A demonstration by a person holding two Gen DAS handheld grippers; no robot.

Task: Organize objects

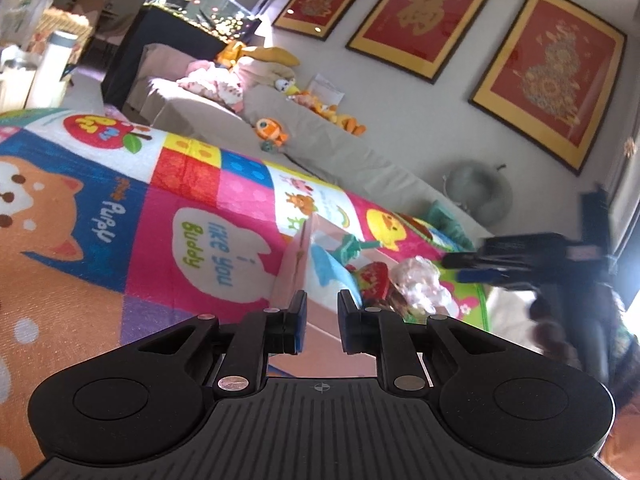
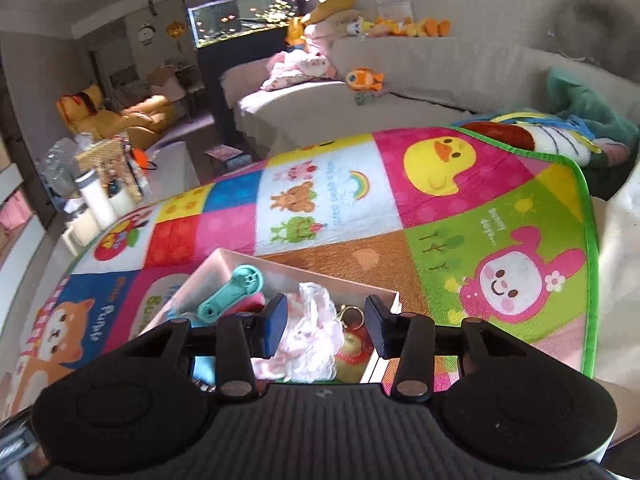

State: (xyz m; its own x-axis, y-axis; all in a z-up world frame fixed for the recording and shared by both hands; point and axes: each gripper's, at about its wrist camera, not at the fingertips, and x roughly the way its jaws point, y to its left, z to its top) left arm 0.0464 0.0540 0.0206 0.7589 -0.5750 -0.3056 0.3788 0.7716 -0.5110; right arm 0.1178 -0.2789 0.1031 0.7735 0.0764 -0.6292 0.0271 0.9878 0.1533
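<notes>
Home living room: sofa (image 2: 420, 80), aquarium (image 2: 244, 16).

Right gripper (image 2: 326, 326) with jaws parted above an open pink box (image 2: 224, 258) resting on a patchwork play mat (image 2: 328, 200). The box holds a teal tool (image 2: 232, 290), crumpled pink-white fabric (image 2: 312, 336) directly between the jaws, and a key ring (image 2: 349, 314). A beige sofa (image 2: 420, 76) stands behind.

A bright patchwork play mat (image 2: 328, 200) with cartoon animals covers the supporting surface, which is itself hidden beneath it. A shallow pink box (image 2: 224, 258) sits directly on the mat, on the orange and pink squares near the speech-bubble patch. Beyond the box lies the rainbow square; to the box's right, the green rabbit square.
</notes>
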